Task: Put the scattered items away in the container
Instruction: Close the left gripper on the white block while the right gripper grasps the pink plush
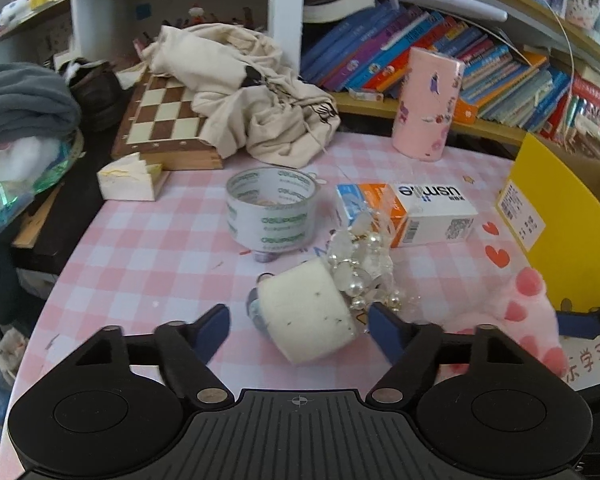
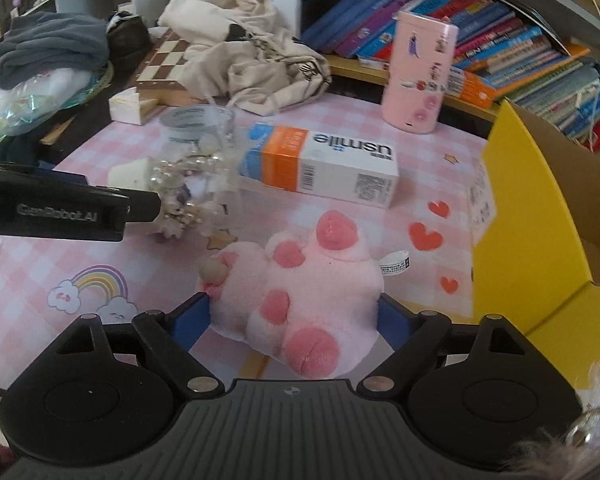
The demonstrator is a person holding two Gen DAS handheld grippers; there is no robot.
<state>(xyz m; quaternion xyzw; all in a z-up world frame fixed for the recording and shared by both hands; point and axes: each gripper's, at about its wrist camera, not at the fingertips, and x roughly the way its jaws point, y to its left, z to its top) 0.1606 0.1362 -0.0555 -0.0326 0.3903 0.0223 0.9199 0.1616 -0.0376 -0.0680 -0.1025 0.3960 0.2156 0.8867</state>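
Note:
A white foam cylinder (image 1: 306, 320) lies on its side on the pink checked tablecloth (image 1: 160, 248). My left gripper (image 1: 298, 314) straddles it, open, with small gaps at both pads. A clear bag of pearl beads (image 1: 364, 264) touches the cylinder's far end. My right gripper (image 2: 292, 302) is shut on a pink plush paw (image 2: 300, 268), and both blue pads touch its sides. The yellow cardboard box (image 2: 532, 216) stands open just right of the plush. A tape roll (image 1: 270, 208) and a usmile carton (image 1: 412, 208) lie farther back.
A tall pink tin (image 1: 426, 104) stands at the back. A chessboard (image 1: 160, 120) under a cream cloth bag (image 1: 252, 92) and a white wedge box (image 1: 128, 178) sit at the back left. Grey cloth (image 1: 20, 100) is piled at the left edge. Books (image 1: 500, 72) fill the shelf behind.

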